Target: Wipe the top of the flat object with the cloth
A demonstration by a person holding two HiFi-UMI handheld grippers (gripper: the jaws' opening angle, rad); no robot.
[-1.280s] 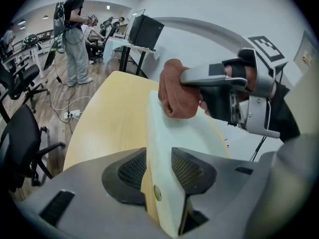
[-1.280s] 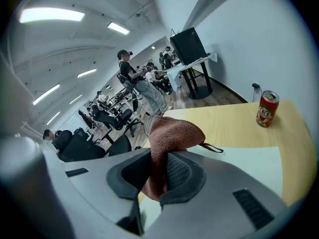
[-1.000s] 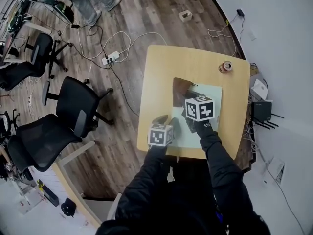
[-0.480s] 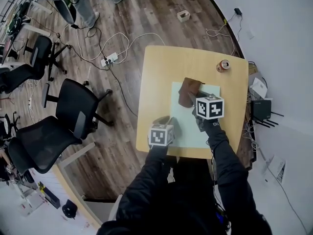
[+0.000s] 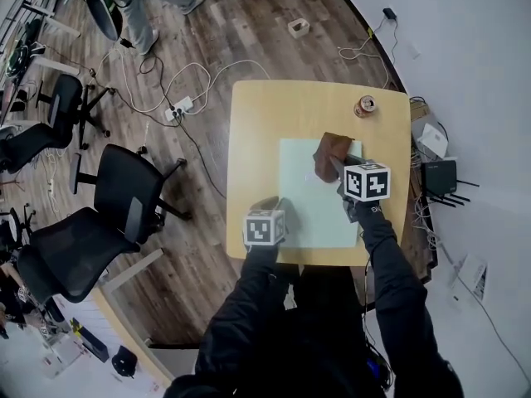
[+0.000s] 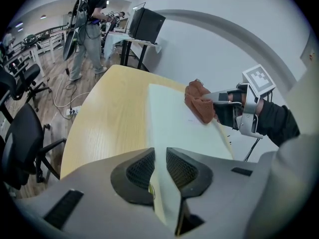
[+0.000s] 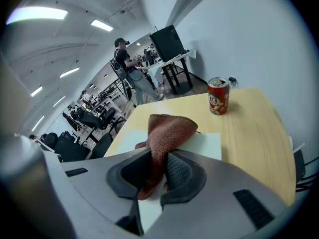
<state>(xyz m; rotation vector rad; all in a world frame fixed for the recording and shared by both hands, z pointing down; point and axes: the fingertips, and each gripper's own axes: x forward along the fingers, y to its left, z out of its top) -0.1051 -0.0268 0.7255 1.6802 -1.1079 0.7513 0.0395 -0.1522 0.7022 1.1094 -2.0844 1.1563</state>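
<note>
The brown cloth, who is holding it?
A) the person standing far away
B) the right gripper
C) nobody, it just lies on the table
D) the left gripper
B: in the right gripper view, the right gripper has its jaws squeezed shut on the brown cloth, which droops over the pale sheet.

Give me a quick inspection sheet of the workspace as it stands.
Surface: light wooden table.
Job's things: pale green sheet lying flat; brown cloth on its far right corner.
Clutter: red drink can upright beyond the sheet.
Grippers: left hand-held gripper, jaws just been closing, pinches the sheet's near edge; right hand-held gripper clamps the cloth.
Cables: white leads and a power strip on the floor.
Surroundings: office chairs, a standing person.
</note>
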